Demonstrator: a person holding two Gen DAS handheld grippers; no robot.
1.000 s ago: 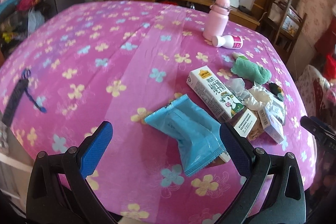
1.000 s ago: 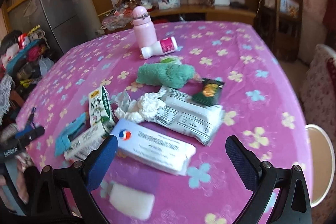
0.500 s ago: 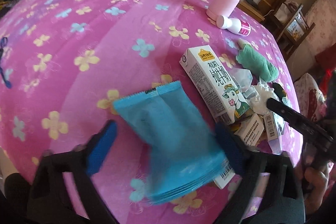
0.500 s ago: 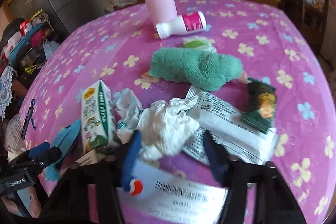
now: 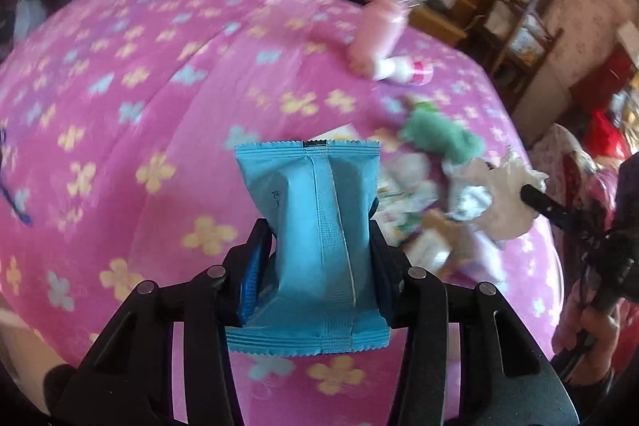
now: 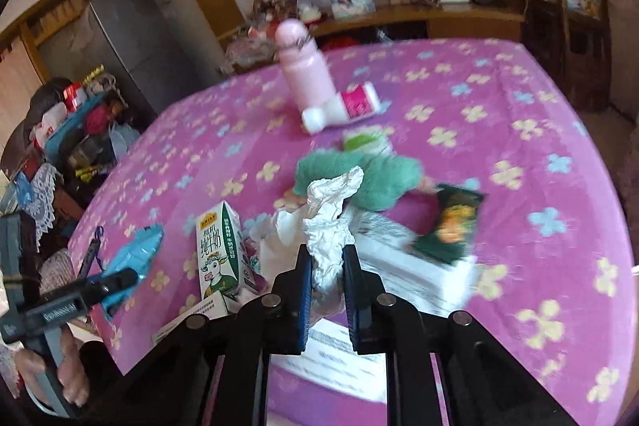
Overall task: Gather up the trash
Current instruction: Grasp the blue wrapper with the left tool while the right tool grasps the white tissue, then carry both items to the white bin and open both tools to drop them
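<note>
**Both grippers clamp a piece of trash above the flowered table**

Fingers (image 5: 379, 258) of the left gripper (image 5: 315, 266) have just been closing and now press on a blue wrapper (image 5: 315, 226), which stands upright between the blue pads, its crimped top edge raised clear of the pink flowered tablecloth (image 5: 139, 114). In the right wrist view the same wrapper (image 6: 135, 254) shows at the left, pinched in the left gripper (image 6: 120, 282) with a hand (image 6: 60, 378) on the handle below.

Pads of the right gripper (image 6: 327, 286) have closed too and squeeze a crumpled white tissue (image 6: 331, 218), whose twisted upper end sticks up above the fingers. From the left wrist view the tissue (image 5: 507, 194) hangs at the tip of the right gripper (image 5: 535, 198), above the heap of trash on the cloth.

On the table lie the other pieces: a milk carton (image 6: 219, 254) standing just left of the right gripper, a white printed packet (image 6: 415, 266) behind it, a small dark green snack packet (image 6: 451, 222) resting partly on that packet, and a green fluffy cloth (image 6: 371, 178) beyond the tissue. Farther back a pink bottle (image 6: 303, 70) stands upright with a small white bottle with a pink label (image 6: 343, 106) lying on its side against its base. A grey refrigerator (image 6: 131, 38) stands beyond the table on the left.
</note>
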